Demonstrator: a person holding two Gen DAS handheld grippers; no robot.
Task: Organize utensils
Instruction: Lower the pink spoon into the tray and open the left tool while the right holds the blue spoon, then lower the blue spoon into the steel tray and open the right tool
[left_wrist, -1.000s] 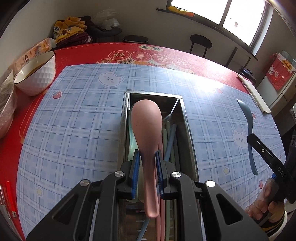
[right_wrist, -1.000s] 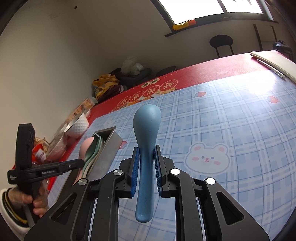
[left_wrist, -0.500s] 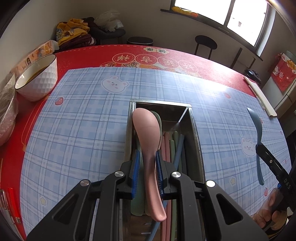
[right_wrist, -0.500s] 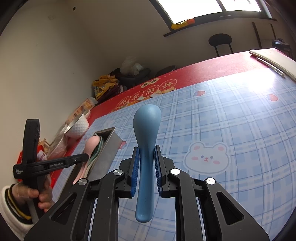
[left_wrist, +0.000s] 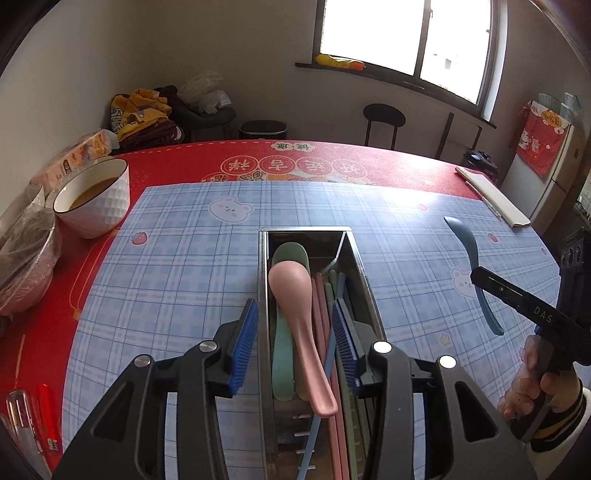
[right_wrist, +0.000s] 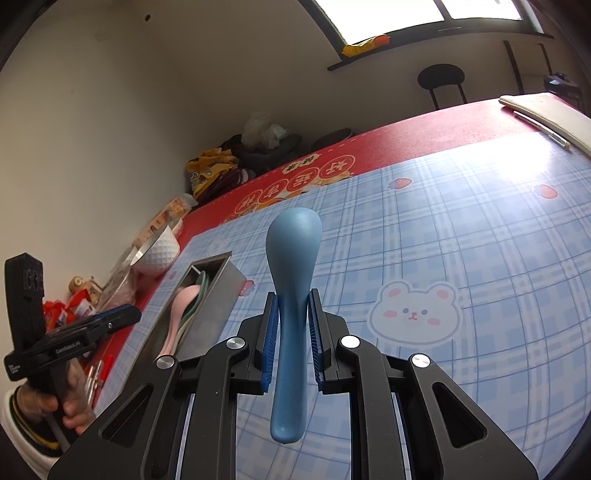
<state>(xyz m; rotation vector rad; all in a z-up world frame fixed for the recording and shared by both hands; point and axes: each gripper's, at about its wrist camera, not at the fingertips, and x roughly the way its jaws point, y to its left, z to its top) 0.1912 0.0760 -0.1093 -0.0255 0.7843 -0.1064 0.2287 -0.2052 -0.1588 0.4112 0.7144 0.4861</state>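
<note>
A steel utensil box (left_wrist: 263, 280) stands on the blue checked mat, seen also in the right wrist view as the box (right_wrist: 218, 291). In it lie a pink spoon (left_wrist: 295, 317) on a green spoon (left_wrist: 283, 354), with several pastel chopsticks beside them. My left gripper (left_wrist: 293, 334) hovers over the box; its jaws are opening and the blue pads stand clear of the pink spoon, which rests free in the box. My right gripper (right_wrist: 292, 325) is shut on a blue spoon (right_wrist: 291, 295), bowl pointing forward, above the mat; the same blue spoon (left_wrist: 471, 266) shows right of the box.
A white bowl (left_wrist: 94, 201) of brown liquid and a plastic-wrapped bowl (left_wrist: 22, 258) stand at the left on the red cloth. Pens (left_wrist: 40, 417) lie near the left front edge. A flat white pack (left_wrist: 491, 199) lies at the far right.
The left jaws have spread and let go of the pink spoon, which now lies in the box. The left gripper has pulled up and back. The right gripper keeps still with the blue spoon.
</note>
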